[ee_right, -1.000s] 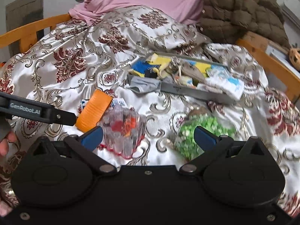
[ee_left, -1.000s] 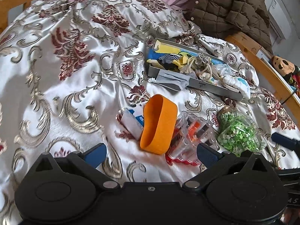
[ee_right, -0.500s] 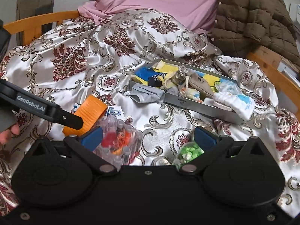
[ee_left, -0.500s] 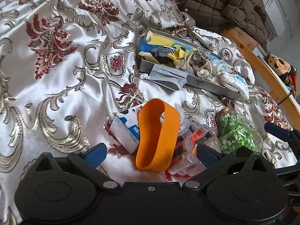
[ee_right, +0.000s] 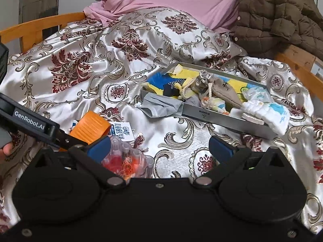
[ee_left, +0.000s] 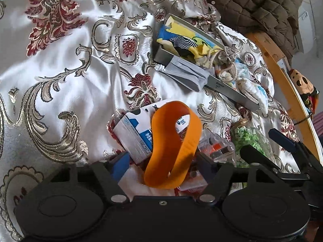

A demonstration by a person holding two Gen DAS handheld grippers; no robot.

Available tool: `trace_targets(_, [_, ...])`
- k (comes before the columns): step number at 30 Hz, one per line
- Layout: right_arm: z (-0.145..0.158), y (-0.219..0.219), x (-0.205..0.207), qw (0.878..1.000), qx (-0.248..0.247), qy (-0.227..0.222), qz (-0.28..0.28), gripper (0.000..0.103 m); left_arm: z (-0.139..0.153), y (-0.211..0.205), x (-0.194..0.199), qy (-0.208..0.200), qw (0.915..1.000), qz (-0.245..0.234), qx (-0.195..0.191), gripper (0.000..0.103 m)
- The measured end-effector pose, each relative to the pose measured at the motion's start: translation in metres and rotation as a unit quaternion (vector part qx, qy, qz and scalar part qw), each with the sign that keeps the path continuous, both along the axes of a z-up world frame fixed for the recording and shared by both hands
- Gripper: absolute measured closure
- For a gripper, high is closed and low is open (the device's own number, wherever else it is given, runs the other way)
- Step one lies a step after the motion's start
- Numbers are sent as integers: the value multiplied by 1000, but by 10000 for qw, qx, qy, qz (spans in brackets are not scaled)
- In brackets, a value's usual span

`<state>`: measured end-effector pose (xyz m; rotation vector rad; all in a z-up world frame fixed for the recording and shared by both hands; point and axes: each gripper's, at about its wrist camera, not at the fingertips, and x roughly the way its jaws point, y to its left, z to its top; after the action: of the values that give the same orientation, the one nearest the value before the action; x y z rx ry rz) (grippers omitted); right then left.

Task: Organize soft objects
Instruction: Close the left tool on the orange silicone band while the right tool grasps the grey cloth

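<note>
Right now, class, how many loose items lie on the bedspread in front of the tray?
4: an orange band, a milk carton behind it, a clear plastic box to its right, and a jar of green beads farthest right. Others may be hidden under them.

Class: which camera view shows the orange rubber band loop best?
The left wrist view: the orange rubber band loop shows whole and open between the left gripper's open fingers. The right wrist view shows only its ribbed outer side, partly hidden behind the left gripper.

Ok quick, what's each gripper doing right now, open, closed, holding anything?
Left gripper: open, jaws either side of the orange band, not closed on it.
Right gripper: open, holding nothing, above the bedspread.
</note>
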<state>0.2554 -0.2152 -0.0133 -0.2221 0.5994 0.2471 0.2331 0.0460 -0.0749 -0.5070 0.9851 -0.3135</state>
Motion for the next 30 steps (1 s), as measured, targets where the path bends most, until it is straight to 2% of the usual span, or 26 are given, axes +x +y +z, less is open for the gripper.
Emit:
trace_targets(2, [-4, 0, 9, 9999, 84, 64, 6, 1, -2, 1, 2, 45, 10000, -16, -25, 43])
trace_targets(4, [-7, 0, 17, 9999, 115, 82, 22, 1, -2, 1, 2, 90, 10000, -13, -35, 44])
trace_targets(6, [-9, 1, 27, 9998, 120, 118, 54, 1, -1, 3, 3, 192, 9998, 9, -37, 51])
trace_targets(10, [-12, 7, 49, 9995, 174, 234, 101, 1, 0, 11, 4, 489, 9980, 212, -338, 63])
trace_targets(14, [-18, 19, 71, 9994, 139, 306, 124, 1, 2, 16, 4, 525, 9976, 280, -354, 78])
trace_targets(18, [-26, 29, 91, 9988, 116, 449, 137, 1, 4, 20, 4, 562, 9970, 253, -468, 87])
trace_targets(21, [-31, 37, 108, 9980, 161, 602, 117, 1, 3, 19, 4, 560, 9968, 198, -539, 87])
trace_targets(23, [-36, 38, 125, 9961, 364, 802, 21, 2, 0, 19, 5, 590, 9965, 165, -567, 87])
trace_targets(28, [-49, 38, 170, 9855, 912, 1352, -469, 11, -6, 21, 8, 696, 9954, 143, -648, 87])
trace_targets(30, [-54, 36, 184, 9814, 1007, 1487, -683, 20, -7, 20, 8, 708, 9956, 113, -599, 87])
